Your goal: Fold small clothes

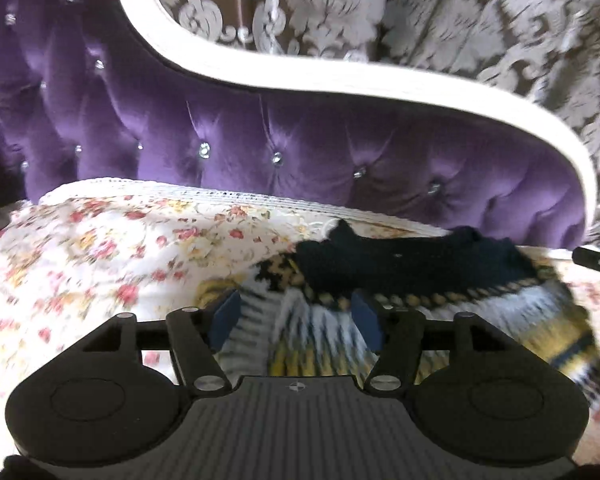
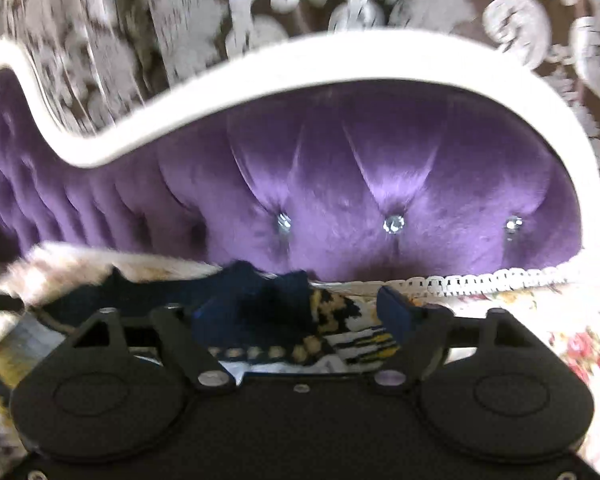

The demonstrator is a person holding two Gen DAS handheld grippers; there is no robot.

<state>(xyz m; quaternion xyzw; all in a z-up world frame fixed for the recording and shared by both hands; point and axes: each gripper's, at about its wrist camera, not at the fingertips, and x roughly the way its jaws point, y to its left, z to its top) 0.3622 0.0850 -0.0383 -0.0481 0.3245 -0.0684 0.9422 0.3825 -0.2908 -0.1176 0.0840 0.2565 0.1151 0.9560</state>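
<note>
A small knitted sweater [image 1: 400, 276], dark navy with yellow, white and black patterns, lies on a floral cover [image 1: 112, 248]. My left gripper [image 1: 296, 316] is open, its blue pads [image 1: 226, 320] low over the sweater's patterned lower part, with fabric between them. In the right wrist view the same sweater [image 2: 292, 320] lies under my right gripper [image 2: 300, 316], which is open with its blue pads [image 2: 396, 312] spread over the navy and patterned knit. Both views are blurred by motion.
A purple tufted velvet backrest [image 1: 260, 136] with crystal buttons and a white curved frame [image 1: 340, 76] stands right behind the cover. A brown damask curtain [image 1: 500, 20] hangs behind it. A lace trim [image 2: 480, 280] edges the cover at the back.
</note>
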